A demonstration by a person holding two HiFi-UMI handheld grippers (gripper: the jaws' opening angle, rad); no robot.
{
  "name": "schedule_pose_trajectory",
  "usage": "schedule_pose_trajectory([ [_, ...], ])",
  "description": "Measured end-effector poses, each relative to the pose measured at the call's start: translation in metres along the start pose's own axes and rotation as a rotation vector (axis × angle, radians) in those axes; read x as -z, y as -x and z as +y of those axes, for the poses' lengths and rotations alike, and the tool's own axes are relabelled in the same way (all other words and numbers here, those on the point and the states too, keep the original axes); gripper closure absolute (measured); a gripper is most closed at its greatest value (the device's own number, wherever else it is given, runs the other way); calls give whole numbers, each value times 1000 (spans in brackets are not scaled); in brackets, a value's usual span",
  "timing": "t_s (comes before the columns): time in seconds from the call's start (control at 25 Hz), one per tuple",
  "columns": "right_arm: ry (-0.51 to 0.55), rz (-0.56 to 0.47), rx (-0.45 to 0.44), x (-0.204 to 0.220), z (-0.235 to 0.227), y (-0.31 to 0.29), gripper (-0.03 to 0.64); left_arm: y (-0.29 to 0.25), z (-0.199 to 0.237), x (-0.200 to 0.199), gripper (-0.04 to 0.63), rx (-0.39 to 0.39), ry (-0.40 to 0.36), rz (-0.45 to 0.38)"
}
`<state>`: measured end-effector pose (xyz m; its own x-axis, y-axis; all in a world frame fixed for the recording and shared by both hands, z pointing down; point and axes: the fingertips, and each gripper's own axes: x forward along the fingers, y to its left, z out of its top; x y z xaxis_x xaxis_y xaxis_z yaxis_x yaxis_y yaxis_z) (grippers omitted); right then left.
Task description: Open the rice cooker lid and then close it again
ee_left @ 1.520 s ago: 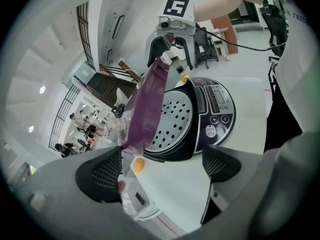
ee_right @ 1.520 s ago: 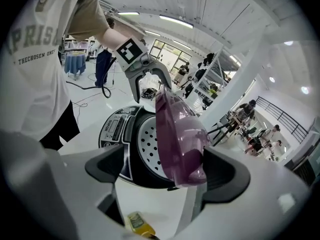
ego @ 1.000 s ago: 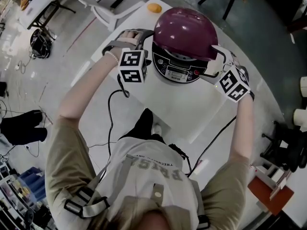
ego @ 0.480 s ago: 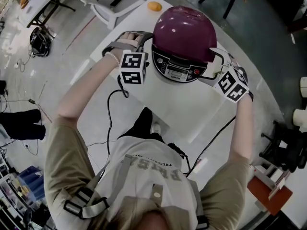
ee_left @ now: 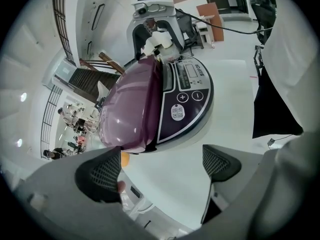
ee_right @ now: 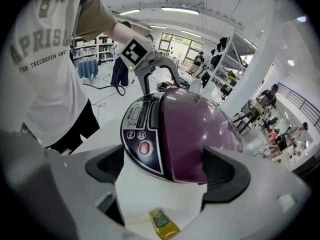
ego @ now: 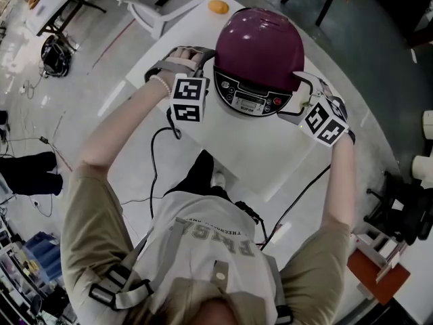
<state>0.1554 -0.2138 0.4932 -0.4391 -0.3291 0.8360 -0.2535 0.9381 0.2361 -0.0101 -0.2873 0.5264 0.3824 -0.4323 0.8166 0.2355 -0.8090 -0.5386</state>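
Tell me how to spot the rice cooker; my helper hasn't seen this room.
Find the white table before the person. The rice cooker sits between the left gripper and right gripper; its maroon dome lid sets it apart from the orange thing behind.

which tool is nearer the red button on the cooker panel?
Right. The right tool is close beside the red button; the left tool is on the far side of the rice cooker, across the control panel.
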Motion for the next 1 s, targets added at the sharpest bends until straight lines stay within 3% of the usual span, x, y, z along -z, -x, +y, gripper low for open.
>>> schedule_pose_trajectory([
  [1.0,-3,-5,-45,5,10,-10,152,-12,-12,5,74,17,-78,56],
])
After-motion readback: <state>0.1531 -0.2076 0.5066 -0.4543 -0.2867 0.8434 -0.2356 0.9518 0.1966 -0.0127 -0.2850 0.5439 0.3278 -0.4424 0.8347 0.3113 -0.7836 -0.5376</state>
